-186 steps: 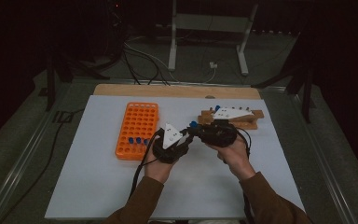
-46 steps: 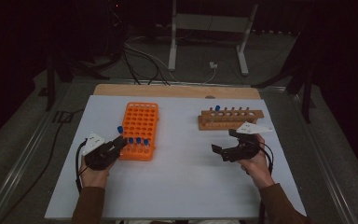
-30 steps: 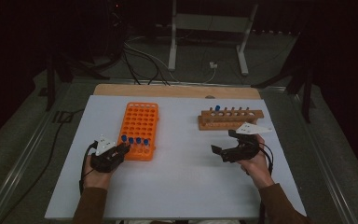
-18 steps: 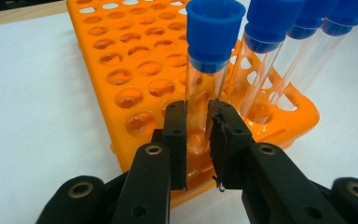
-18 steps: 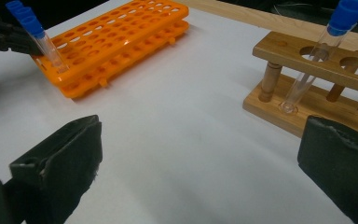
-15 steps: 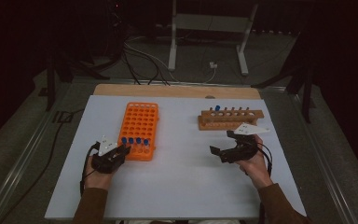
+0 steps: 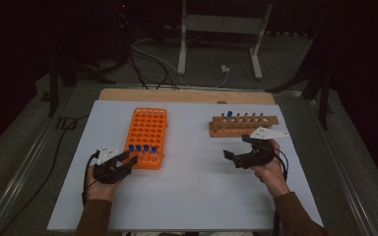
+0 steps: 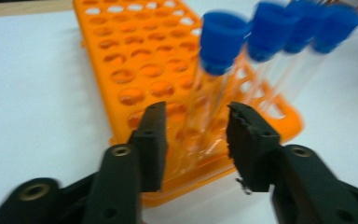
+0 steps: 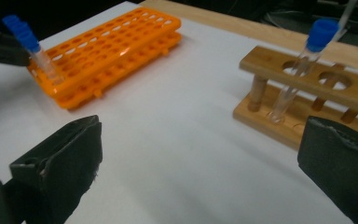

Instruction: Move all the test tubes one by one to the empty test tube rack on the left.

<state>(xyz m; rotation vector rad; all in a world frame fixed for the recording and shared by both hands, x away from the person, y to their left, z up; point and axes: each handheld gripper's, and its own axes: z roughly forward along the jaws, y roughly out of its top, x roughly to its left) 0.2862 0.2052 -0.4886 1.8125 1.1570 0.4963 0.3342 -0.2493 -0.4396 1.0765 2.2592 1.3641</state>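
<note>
An orange tube rack [image 7: 147,130] lies left of centre, with several blue-capped tubes [image 7: 142,147] standing in its near row. My left gripper [image 7: 130,158] sits at the rack's near left corner. In the left gripper view its jaws [image 8: 196,121] have just been opening and stand either side of the nearest tube [image 8: 214,70] without touching it. The tube stays in the rack [image 8: 135,56]. My right gripper [image 7: 235,147] is open wide and empty, just in front of a wooden rack [image 7: 243,125] that holds one blue-capped tube [image 7: 229,114]. The right gripper view shows that tube [image 9: 303,65] too.
The racks stand on a white mat [image 7: 192,187] over a wooden table whose far edge [image 7: 187,95] is bare. Cables and a metal stand's feet [image 7: 216,59] lie on the dark floor beyond. The right gripper view shows white mat between the orange rack [image 9: 107,51] and the wooden rack [image 9: 307,79].
The left gripper's jaws have spread apart around the tube at the orange rack's near row. Both hands have stayed where they were.
</note>
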